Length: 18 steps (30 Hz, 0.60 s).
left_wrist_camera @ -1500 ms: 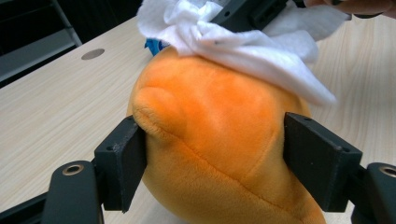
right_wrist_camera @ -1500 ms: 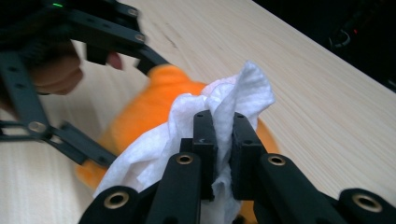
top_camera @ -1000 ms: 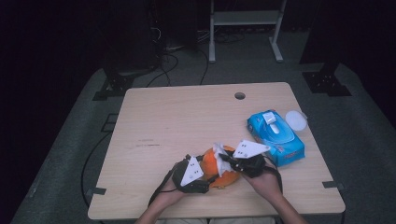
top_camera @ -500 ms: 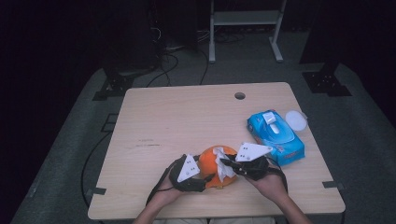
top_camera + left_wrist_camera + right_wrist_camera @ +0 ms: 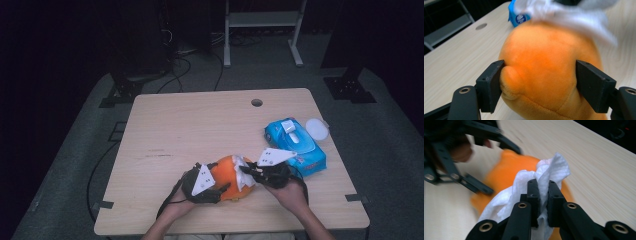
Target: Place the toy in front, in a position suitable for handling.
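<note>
Both claws are busy on the orange plush toy (image 5: 227,176), which lies near the front edge of the surface (image 5: 200,125). I have my left claw (image 5: 539,82) clamped on its sides, and my right claw (image 5: 543,195) pinches a white wipe (image 5: 549,173) on its top. I judge the wiping underway; much plush remains. The blue wipe pack (image 5: 296,147) lies just right of the toy.

wooden table (image 5: 200,125), blue wipes pack (image 5: 295,147) near its right edge, white lid (image 5: 317,129) just beside it
</note>
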Each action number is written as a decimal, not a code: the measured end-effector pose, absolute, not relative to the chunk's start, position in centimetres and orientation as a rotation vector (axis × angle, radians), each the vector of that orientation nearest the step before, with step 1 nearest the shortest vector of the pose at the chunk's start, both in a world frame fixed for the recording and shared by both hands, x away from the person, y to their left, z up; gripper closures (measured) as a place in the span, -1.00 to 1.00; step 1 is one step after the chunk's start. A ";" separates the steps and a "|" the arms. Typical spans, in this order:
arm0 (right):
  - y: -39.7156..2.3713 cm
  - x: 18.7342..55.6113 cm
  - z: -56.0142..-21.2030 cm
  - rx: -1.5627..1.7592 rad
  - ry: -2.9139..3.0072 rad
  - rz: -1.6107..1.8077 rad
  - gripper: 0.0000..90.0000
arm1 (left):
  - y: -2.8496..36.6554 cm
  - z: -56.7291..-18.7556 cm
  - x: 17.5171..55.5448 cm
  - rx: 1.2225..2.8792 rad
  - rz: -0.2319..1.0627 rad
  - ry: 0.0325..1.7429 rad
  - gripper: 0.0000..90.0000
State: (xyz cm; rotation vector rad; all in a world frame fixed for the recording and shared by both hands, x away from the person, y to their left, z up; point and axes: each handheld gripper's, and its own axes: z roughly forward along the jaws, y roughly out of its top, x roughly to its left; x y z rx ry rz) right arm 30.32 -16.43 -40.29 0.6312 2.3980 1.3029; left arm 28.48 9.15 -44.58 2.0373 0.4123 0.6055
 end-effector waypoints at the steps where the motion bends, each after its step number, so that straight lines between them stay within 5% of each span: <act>1: -17.1 30.7 -40.4 0.662 2.387 1.294 0.83 | 9.4 -44.7 28.7 2.039 0.593 0.432 -0.41; 10: -16.6 30.8 -40.7 0.706 2.369 1.334 0.83 | 9.7 -43.7 28.7 1.982 0.573 0.422 -0.63; 18: -15.2 29.8 -40.4 0.607 2.396 1.329 0.83 | 10.5 -44.6 29.3 2.003 0.545 0.469 -0.37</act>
